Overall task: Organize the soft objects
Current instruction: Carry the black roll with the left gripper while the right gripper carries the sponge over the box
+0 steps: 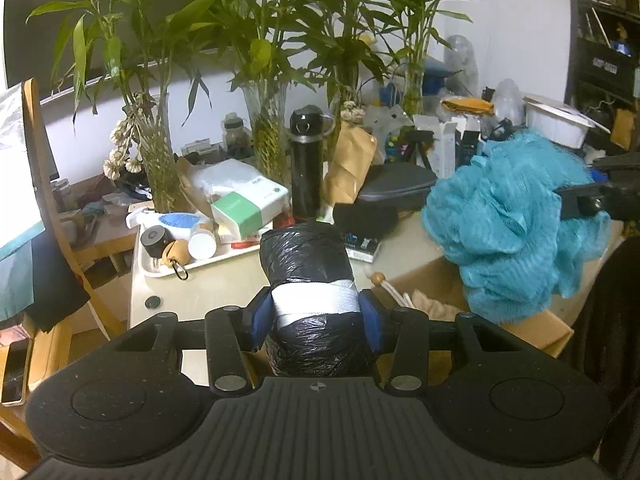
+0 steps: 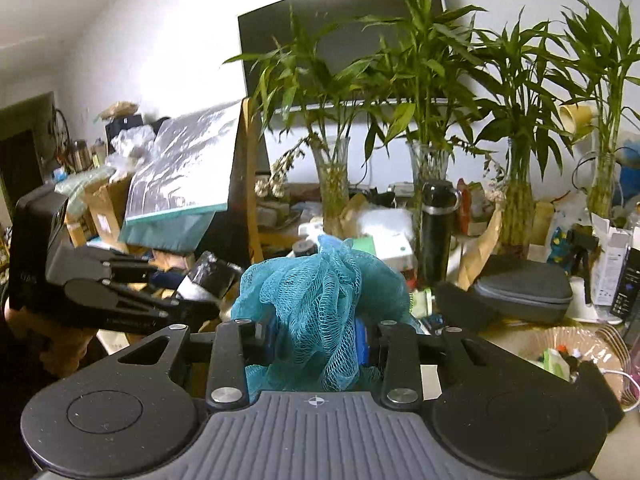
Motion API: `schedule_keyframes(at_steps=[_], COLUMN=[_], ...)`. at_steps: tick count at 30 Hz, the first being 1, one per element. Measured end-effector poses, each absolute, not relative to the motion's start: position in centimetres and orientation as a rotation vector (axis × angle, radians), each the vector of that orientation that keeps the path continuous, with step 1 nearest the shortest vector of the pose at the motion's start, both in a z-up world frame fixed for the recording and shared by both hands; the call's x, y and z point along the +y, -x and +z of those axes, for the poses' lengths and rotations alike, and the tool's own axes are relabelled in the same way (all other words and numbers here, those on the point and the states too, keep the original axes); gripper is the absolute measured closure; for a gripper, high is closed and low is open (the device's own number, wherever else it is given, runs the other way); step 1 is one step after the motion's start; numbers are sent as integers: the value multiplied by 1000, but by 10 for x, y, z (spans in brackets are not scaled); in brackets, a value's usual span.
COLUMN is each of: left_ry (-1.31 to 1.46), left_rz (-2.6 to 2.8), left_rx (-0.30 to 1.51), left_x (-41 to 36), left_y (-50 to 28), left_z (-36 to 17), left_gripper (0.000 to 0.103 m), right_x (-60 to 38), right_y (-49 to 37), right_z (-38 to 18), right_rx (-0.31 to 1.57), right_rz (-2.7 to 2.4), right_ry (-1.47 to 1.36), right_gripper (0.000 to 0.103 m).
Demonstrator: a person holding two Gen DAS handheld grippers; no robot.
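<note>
Two soft things are in your grippers, both held above the crowded desk.

Nearest you, your left gripper pinches the black bag roll at its grey taped band: light, slippery film, so stay on the tape. Your right gripper clamps the teal mesh pouf low in its bunch; it looks airy and springy, and likely to snag. Below lies an open cardboard box, probably the free room. Beyond, the black flask and glass vases stand close together, so keep your swings low and short.
</note>
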State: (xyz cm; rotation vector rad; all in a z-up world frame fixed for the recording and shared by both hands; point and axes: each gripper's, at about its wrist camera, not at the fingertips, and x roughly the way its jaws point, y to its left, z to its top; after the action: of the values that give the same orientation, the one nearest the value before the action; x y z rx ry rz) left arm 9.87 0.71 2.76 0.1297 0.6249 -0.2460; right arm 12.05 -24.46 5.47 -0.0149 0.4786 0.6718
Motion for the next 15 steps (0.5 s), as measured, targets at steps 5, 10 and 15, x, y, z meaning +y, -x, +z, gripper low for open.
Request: schedule_keyframes(at_steps=[5, 10, 15], left_ry=[-128, -124, -101], left_rz=[-255, -263, -276], left_rx=[640, 668, 694], left_x=[6, 4, 5], left_y=[-92, -90, -91], left_z=[25, 21, 17], left_gripper=[58, 58, 58], right_x=[-243, -243, -245], right_y=[-105, -98, -96], right_z=[51, 44, 38], right_rx=[507, 542, 562], right_rz=[683, 680, 672], right_ry=[32, 30, 19], right_gripper=[65, 65, 65])
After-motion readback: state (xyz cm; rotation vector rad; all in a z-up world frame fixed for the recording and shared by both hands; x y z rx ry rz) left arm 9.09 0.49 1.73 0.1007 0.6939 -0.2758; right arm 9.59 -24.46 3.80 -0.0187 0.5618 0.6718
